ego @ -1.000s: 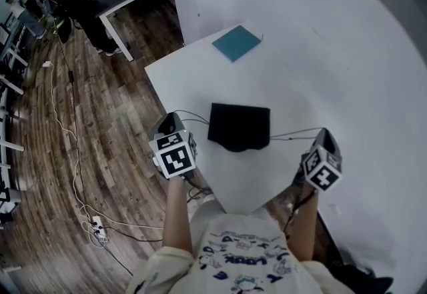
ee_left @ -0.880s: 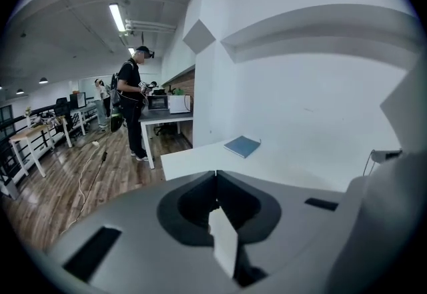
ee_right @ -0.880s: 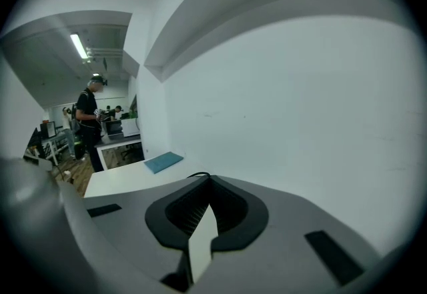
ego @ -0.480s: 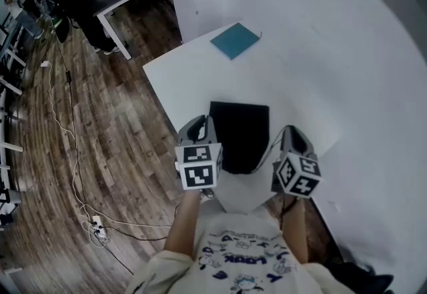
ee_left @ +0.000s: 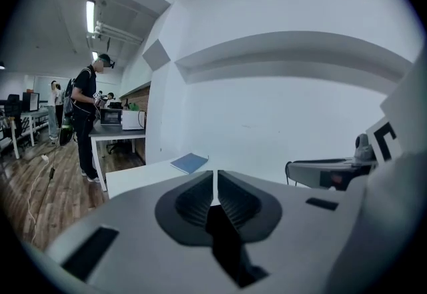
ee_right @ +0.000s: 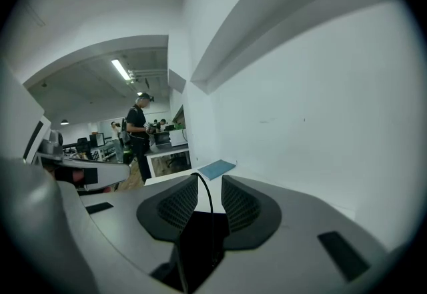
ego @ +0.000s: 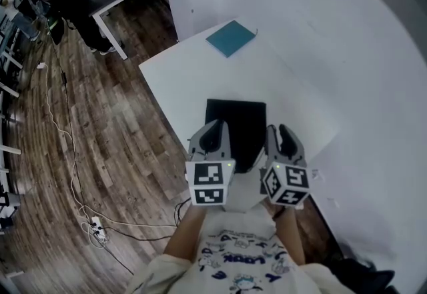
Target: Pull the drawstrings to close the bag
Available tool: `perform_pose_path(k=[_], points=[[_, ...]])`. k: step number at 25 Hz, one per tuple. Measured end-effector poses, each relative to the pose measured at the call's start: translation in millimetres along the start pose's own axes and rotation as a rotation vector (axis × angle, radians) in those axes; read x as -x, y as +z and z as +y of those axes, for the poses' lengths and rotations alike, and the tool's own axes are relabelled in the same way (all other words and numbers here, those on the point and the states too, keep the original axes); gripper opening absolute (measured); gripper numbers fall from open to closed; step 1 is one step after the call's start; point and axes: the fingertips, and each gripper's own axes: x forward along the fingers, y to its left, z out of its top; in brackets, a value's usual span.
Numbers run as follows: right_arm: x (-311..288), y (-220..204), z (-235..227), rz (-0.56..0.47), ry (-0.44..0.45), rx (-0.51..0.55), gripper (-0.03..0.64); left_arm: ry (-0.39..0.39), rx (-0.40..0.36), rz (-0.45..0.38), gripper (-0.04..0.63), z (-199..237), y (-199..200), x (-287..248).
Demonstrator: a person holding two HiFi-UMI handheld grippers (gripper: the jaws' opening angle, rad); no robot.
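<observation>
Head view: bag point(ego: 237, 119) part-hidden; left gripper point(ego: 215, 126), right gripper point(ego: 280, 131) opening, latter seemingly around drawstring point(ee_right: 207, 196).

Black cloth, matt and soft-looking, is noted for the bag point(ego: 235, 127). Its cord point(ee_right: 210, 213) is seen as thin, dark and smooth. The table point(ego: 175, 71) is finished white, smooth, low sheen; the material cannot be told. The floor point(ego: 87, 126) is laid in grained wood planks, faintly glossy. The notebook point(ego: 231, 38) is covered in plain matt teal.
</observation>
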Motion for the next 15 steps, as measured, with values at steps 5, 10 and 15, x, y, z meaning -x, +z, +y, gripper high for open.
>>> perform_pose_path(k=[5,10,15], points=[[5.4,1.7,1.7,-0.037,-0.009,0.019,0.085,0.002,-0.019,-0.036,0.017,-8.5,-0.1,4.8],[11.1,2.9,1.2,-0.052,-0.024,0.022,0.032,0.004,-0.035,-0.051,0.017,-12.7,2.5,9.3],[13.2,4.7,-2.0,-0.057,-0.038,0.036,0.025,0.01,-0.045,-0.058,0.017,-13.5,4.6,11.1]])
